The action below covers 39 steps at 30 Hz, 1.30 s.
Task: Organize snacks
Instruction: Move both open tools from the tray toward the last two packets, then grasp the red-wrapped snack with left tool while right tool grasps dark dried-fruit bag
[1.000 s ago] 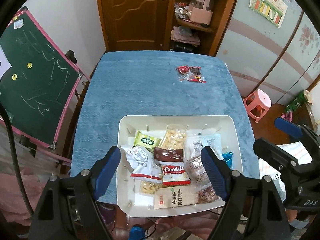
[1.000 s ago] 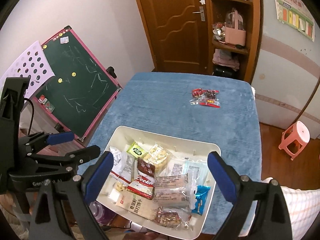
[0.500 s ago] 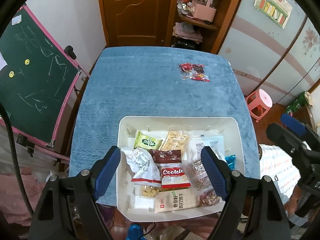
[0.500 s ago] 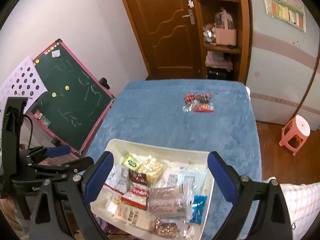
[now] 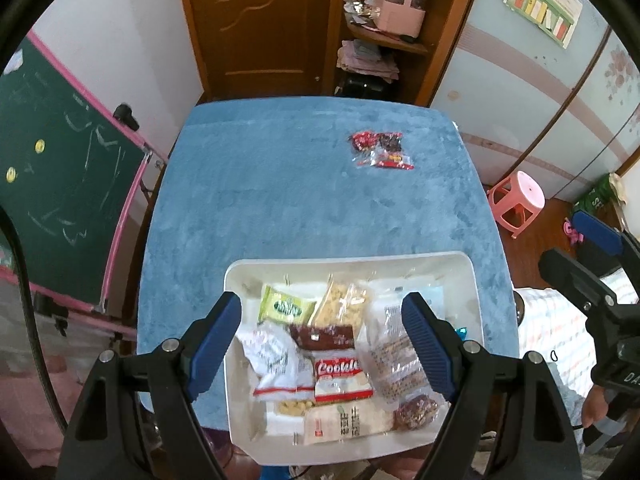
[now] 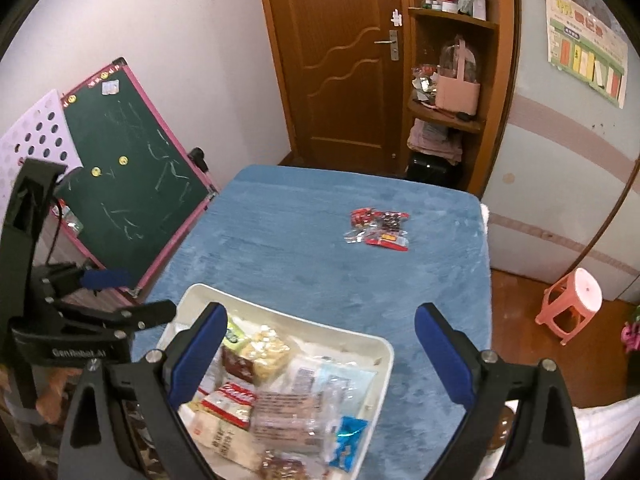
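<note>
Left wrist view shows the left gripper (image 5: 322, 336) spread wide and empty above a white tray (image 5: 472, 280) packed with snack packets. The right gripper (image 6: 320, 354) also hangs wide open, holding nothing. Farther off, a small pile of red packets (image 5: 380, 150) lies alone on the blue tablecloth (image 5: 260, 200). Picking one top packet, probably the cookie bag (image 5: 340, 376), and pinching its flat edge would avoid dragging neighbours.

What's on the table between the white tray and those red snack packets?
Only bare blue tablecloth lies between the tray and the red packets, in both views.
</note>
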Available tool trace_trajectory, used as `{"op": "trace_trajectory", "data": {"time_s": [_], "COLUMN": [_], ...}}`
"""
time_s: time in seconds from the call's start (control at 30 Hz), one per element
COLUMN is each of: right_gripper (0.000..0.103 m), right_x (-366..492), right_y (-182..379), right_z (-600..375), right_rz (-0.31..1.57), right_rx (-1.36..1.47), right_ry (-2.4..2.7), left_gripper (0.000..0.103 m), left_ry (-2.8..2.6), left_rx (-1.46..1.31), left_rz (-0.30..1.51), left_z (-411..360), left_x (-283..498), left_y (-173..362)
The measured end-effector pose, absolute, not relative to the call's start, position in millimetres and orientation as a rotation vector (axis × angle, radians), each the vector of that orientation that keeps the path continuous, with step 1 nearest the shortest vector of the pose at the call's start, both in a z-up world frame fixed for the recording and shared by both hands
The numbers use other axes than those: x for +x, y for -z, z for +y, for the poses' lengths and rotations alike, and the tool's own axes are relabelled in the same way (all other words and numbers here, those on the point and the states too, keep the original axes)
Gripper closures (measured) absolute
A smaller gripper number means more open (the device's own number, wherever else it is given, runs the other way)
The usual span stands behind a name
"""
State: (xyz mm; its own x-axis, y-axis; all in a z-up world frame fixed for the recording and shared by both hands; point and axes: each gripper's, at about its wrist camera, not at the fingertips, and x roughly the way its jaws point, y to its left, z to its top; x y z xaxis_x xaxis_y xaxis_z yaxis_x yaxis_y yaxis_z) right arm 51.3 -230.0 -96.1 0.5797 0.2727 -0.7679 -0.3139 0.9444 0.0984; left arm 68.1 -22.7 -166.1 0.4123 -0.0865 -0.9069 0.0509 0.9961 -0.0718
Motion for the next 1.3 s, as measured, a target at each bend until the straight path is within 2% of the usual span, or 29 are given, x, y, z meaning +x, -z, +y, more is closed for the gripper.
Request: {"op": "trace_trajectory", "data": {"time_s": [0.2, 0.47, 0.7, 0.87, 1.1, 1.3], "right_gripper": [0.007, 0.007, 0.007, 0.009, 0.023, 0.033], "right_x": [85.9, 152.5, 229.1, 292.5, 356.0, 390.8], "right_y": [82.2, 47.5, 46.4, 85.5, 178.0, 250.2], "right_z": [-251.1, -282.6, -303.8, -308.3, -300.5, -299.0], "right_rz": [0.891, 0.784, 0.797, 0.901, 1.097, 1.248], "right_rx": [-0.062, -0.130, -0.073, -0.007, 0.048, 0.137], "right_ry": [-0.323, -0.259, -0.226, -0.233, -0.252, -0.258], "left_gripper": [0.021, 0.021, 0.020, 0.020, 0.020, 0.021], "left_ry": [0.099, 0.133, 0.153, 0.151, 0.107, 0.031], "left_rx": [0.042, 0.132, 0.140, 0.137, 0.027, -0.038], "left_rz": [1.103, 1.036, 1.014, 1.054, 1.228, 1.306], "left_z": [-40.0, -74.5, -102.2, -121.5, -125.6, -120.4], "left_x": [109.0, 190.6, 265.0, 319.6, 379.7, 407.6], "left_y": [141.8, 107.3, 111.2, 155.8, 259.8, 325.0]}}
